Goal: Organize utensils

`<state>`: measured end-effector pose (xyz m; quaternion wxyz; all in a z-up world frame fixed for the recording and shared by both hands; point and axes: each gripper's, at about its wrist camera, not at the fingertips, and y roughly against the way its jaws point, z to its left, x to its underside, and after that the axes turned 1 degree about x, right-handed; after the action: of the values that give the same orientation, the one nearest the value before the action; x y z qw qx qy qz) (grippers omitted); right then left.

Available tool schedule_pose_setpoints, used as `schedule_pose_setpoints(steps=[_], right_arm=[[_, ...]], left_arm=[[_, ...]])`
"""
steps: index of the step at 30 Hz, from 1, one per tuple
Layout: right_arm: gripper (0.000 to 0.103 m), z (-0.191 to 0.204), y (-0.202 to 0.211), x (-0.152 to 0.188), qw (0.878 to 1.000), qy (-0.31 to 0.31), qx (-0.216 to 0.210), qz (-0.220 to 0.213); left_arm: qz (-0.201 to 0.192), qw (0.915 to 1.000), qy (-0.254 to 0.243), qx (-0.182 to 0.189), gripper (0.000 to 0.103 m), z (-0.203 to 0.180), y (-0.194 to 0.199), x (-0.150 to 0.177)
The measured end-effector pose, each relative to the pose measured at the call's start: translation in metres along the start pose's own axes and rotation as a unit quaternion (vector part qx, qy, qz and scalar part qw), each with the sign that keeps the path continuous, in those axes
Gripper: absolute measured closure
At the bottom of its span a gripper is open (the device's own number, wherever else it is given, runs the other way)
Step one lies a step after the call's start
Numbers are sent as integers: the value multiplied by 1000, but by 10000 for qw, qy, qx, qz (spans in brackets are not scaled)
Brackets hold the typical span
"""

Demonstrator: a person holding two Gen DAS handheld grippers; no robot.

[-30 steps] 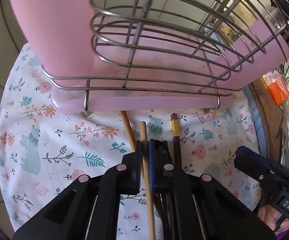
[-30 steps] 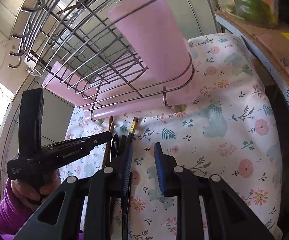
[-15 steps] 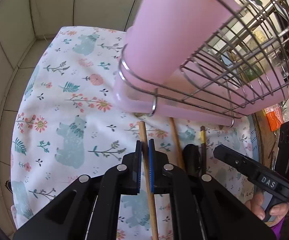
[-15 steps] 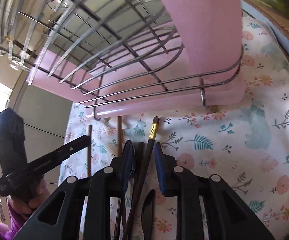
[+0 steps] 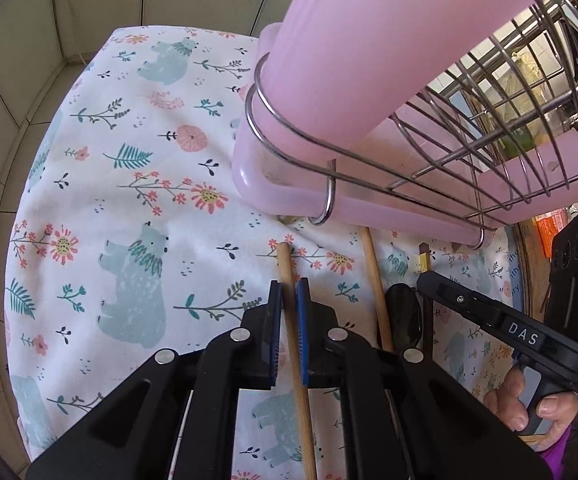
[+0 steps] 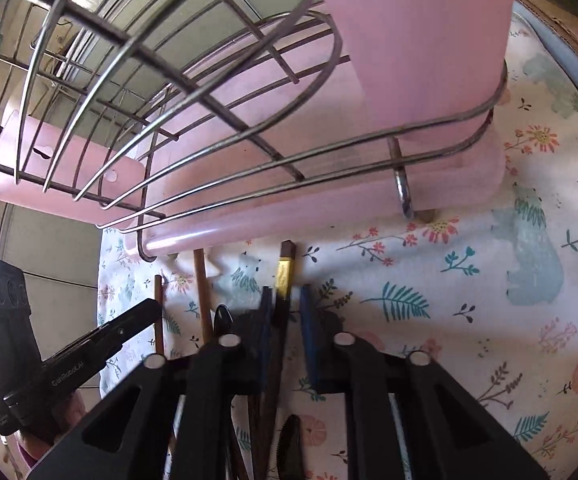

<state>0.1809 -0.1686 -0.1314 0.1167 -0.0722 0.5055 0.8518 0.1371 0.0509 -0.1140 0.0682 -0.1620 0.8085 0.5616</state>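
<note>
My left gripper point(image 5: 288, 294) is shut on a light wooden chopstick point(image 5: 284, 264) lying on the floral cloth point(image 5: 129, 208). A second wooden chopstick point(image 5: 373, 264), a black spoon point(image 5: 403, 316) and a dark chopstick with a gold band point(image 5: 423, 258) lie to its right. My right gripper point(image 6: 285, 300) is open around the dark gold-banded chopstick point(image 6: 285, 268); the jaws stand apart and it is near the left pad. A wire rack with a pink cup point(image 5: 369, 60) and pink tray point(image 6: 249, 220) stands just beyond the utensils. A black knife point(image 6: 291, 444) lies below my right gripper.
Tiled wall point(image 5: 29, 40) borders the cloth at left and back. A round wooden edge point(image 5: 529, 264) and an orange packet point(image 5: 551, 228) lie at the right. The rack's wires point(image 6: 169, 80) hang close over the right gripper.
The left gripper stays shut on the light chopstick and has swung left along the rack. The right gripper moved forward so the dark chopstick now sits between its open jaws.
</note>
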Motion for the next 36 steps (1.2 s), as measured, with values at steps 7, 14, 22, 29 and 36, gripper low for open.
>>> schedule_pose_setpoints(steps=[7, 14, 22, 29, 36], right_arm=[[95, -24, 32, 9, 9996, -126, -89, -241], [95, -39, 61, 18, 9977, -201, -376, -521], [95, -51, 104, 28, 9933, -120, -461, -1057], [96, -45, 139, 34, 9860, 19, -456, -1604], [97, -29, 186, 37, 9693, 310, -257, -2425]], left_arm=[[181, 9995, -150, -222, 94, -11, -13, -1], [169, 9997, -62, -177, 95, -8, -10, -1], [-268, 9995, 168, 98, 96, 2, 23, 5], [-1117, 9932, 100, 318, 97, 1, 74, 15], [-1999, 9788, -112, 440, 97, -9, 125, 26]])
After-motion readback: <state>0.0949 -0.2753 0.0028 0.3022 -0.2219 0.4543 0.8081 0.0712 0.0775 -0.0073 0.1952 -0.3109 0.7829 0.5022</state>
